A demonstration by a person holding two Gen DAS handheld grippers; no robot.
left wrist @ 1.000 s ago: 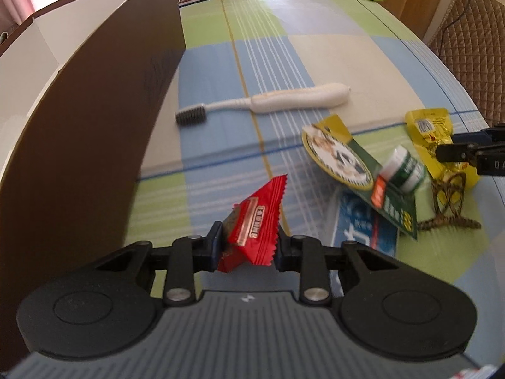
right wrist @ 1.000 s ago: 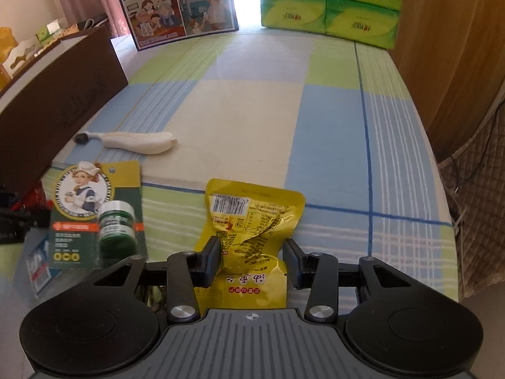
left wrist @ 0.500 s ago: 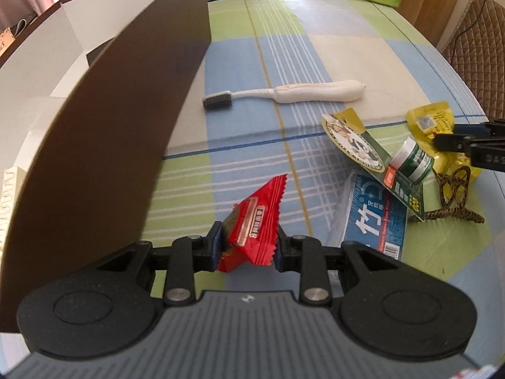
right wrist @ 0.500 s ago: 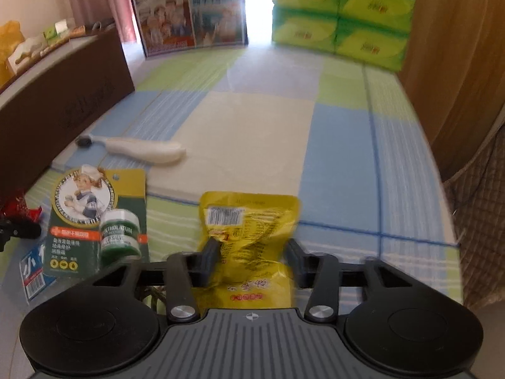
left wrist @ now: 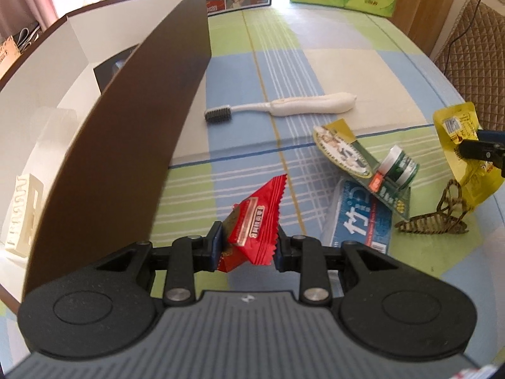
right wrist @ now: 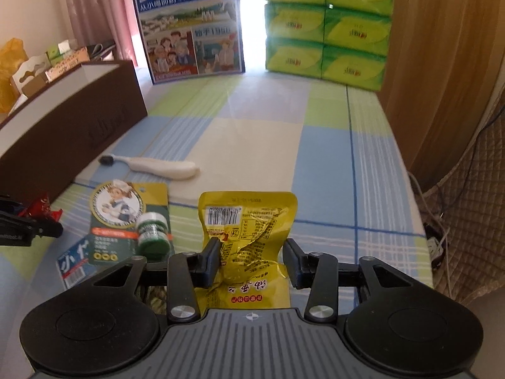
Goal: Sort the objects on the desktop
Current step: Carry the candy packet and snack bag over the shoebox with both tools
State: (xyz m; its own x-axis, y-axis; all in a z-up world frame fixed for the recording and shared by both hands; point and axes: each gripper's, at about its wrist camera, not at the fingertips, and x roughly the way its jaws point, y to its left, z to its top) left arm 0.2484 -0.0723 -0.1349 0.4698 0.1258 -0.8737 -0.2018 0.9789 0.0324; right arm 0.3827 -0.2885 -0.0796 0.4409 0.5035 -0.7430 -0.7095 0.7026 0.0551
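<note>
Left tongs point(left wrist: 247, 244) clamped on crinkled red foil snack packet point(left wrist: 257, 221), beside tall brown box wall point(left wrist: 139, 132); white toothbrush point(left wrist: 284, 109) lying beyond on checked counter point(left wrist: 331, 41).

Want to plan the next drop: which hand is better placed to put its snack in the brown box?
Left. The left gripper, holding the red packet, is right beside the brown box; the right gripper, holding the yellow packet, sits farther away.

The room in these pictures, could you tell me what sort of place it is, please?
Probably a lived-in home room: a table under a checked cloth, stacked green tissue packs by a curtained window, and a quilted chair alongside.
</note>
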